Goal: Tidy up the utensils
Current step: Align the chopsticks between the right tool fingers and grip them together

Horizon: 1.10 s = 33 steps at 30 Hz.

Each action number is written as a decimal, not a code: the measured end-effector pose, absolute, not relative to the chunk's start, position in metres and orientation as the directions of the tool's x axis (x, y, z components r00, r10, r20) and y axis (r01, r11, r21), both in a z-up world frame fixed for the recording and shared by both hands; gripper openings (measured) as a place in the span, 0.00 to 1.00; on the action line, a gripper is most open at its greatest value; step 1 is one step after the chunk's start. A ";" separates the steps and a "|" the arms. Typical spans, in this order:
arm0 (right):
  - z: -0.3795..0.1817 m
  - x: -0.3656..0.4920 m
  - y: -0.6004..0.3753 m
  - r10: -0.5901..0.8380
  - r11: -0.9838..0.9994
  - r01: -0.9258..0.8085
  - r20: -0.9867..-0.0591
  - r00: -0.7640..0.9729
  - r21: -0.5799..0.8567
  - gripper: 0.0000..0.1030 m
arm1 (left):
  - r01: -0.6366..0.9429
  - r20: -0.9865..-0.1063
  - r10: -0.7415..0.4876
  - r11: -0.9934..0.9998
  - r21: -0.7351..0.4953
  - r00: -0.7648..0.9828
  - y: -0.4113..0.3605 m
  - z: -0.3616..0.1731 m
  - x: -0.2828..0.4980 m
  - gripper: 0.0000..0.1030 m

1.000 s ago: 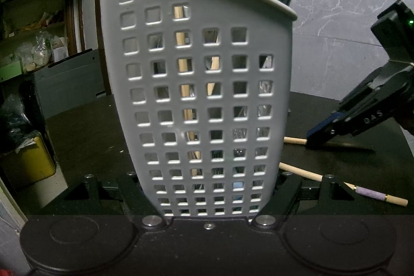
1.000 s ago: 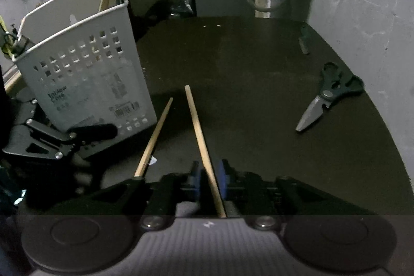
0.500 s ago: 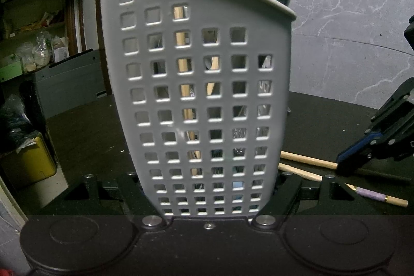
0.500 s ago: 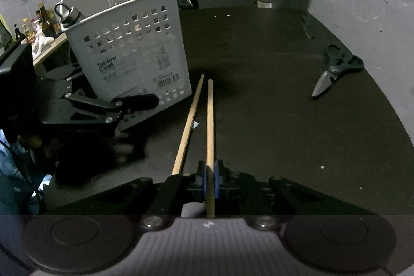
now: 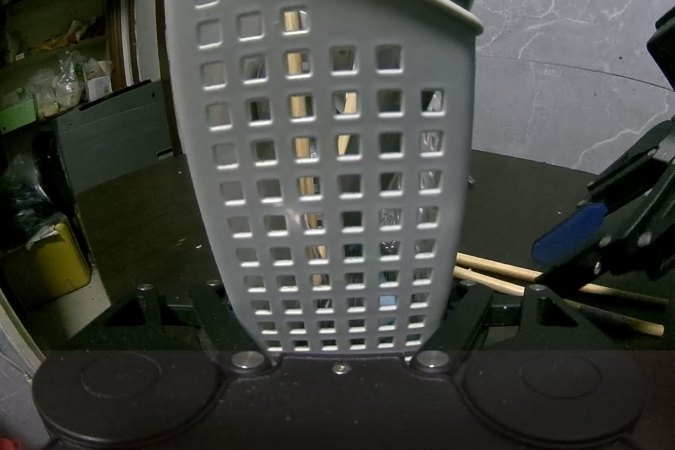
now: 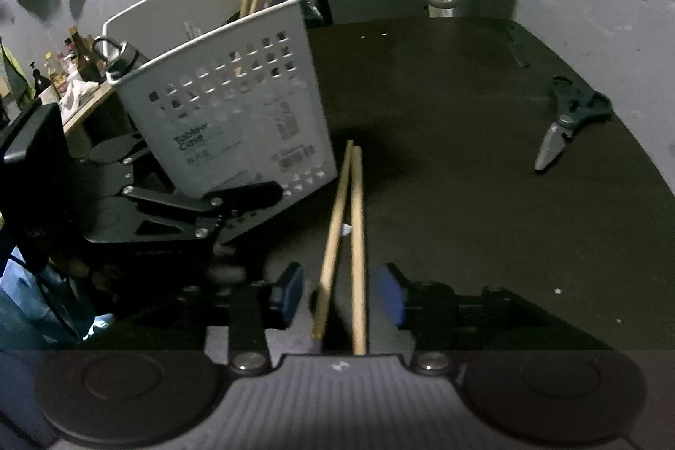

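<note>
Left hand-held gripper (image 5: 341, 323): clamped on the base of the white utensil basket (image 5: 333, 154), holding it upright.
Right hand-held gripper (image 6: 341, 298): angled down beside the basket, jaws opening around two chopsticks (image 6: 358, 239) on the tabletop (image 6: 464, 154), pads apparently clear.
Hidden: basket contents mostly screened; chopstick ends cut off.

**Right jaws parting over two chopsticks**

The right gripper (image 6: 342, 296) is opening — its blue pads stand clear of the two chopsticks (image 6: 357, 239) lying between them on the dark table (image 6: 464, 197). The left gripper (image 6: 236, 203) clamps the white basket (image 6: 236, 112) — scissors (image 6: 567, 121) lie far right.
</note>
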State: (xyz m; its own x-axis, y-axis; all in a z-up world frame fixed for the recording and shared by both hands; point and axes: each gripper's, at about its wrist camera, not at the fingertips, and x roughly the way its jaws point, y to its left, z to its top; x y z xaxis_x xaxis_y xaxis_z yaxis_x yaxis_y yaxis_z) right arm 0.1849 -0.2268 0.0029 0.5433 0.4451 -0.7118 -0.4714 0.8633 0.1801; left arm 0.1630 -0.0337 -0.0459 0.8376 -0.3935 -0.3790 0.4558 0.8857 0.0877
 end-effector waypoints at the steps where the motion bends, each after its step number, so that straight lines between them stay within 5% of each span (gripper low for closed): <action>1: 0.002 0.185 -0.223 0.434 0.864 -0.477 -0.717 0.545 0.161 0.53 | 0.456 -0.379 -0.394 0.886 0.088 0.838 -0.034 -0.046 0.163 0.74; 10: -0.005 0.187 -0.205 0.363 0.863 -0.504 -0.743 0.562 0.041 0.48 | 0.455 -0.379 -0.393 0.886 0.088 0.838 -0.034 -0.046 0.163 0.74; 17: -0.006 0.181 -0.212 0.353 0.854 -0.520 -0.741 0.571 0.006 0.15 | 0.455 -0.379 -0.393 0.886 0.088 0.838 -0.033 -0.046 0.163 0.74; 28: 0.000 0.182 -0.214 0.324 0.835 -0.548 -0.770 0.549 -0.040 0.15 | 0.455 -0.379 -0.393 0.886 0.088 0.838 -0.033 -0.046 0.162 0.74; 33: 0.001 0.192 -0.213 0.342 0.833 -0.553 -0.774 0.533 -0.013 0.33 | 0.455 -0.379 -0.393 0.886 0.088 0.838 -0.033 -0.046 0.162 0.74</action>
